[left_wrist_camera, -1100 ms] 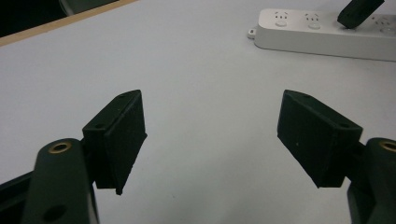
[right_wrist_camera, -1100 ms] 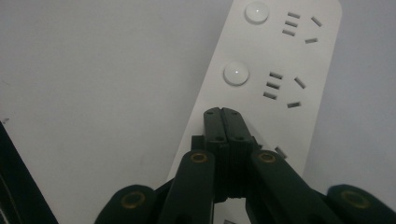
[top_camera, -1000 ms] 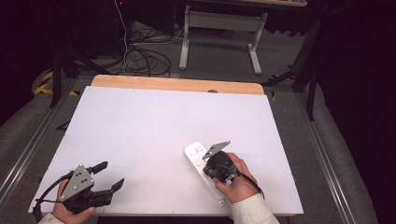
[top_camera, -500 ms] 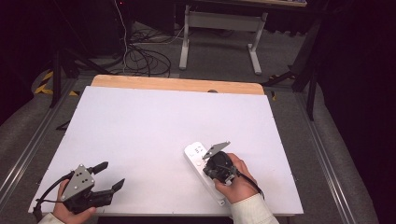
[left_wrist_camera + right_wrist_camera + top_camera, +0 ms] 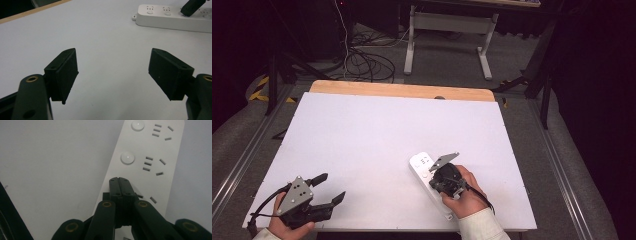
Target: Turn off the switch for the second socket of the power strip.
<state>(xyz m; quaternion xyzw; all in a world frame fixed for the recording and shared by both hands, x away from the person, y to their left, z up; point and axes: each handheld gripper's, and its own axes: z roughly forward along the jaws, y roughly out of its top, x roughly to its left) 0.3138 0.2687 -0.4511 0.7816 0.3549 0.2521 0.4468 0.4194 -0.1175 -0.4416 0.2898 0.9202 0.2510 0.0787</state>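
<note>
Down at the lower right of the high view, a white power strip [image 5: 428, 181] lies flat on the white bench [image 5: 377, 140], running diagonally from the middle of the frame toward the bottom edge. The right gripper [image 5: 443, 176] sits directly over it, held by the person's right hand [image 5: 467, 192], and its grey plate juts toward the strip's upper end.

From the right gripper view, the right gripper [image 5: 119, 180] has its black fingers [image 5: 124, 188] pressed together with nothing between them, the closed tip lying over the power strip [image 5: 147, 167] about midway along its visible length. Whether the tip actually touches the strip's face cannot be told. Just beyond the tip, toward the top of that frame, sit two round white buttons, each beside a group of socket slots; more slots show right next to the fingers at the lower right.

The strip looks plain white with rounded edges, and its face carries a row of outlets, each paired with a button.

At the lower left of the high view, the left gripper [image 5: 326, 189] is held by the left hand [image 5: 287, 227] low over the bench, well apart from the strip. Its fingers [image 5: 65, 72] are spread wide over bare bench surface, empty. In the left gripper view the power strip [image 5: 172, 18] lies at the upper right of the frame, far beyond those fingers, with the dark tip of the other gripper above it.
</note>
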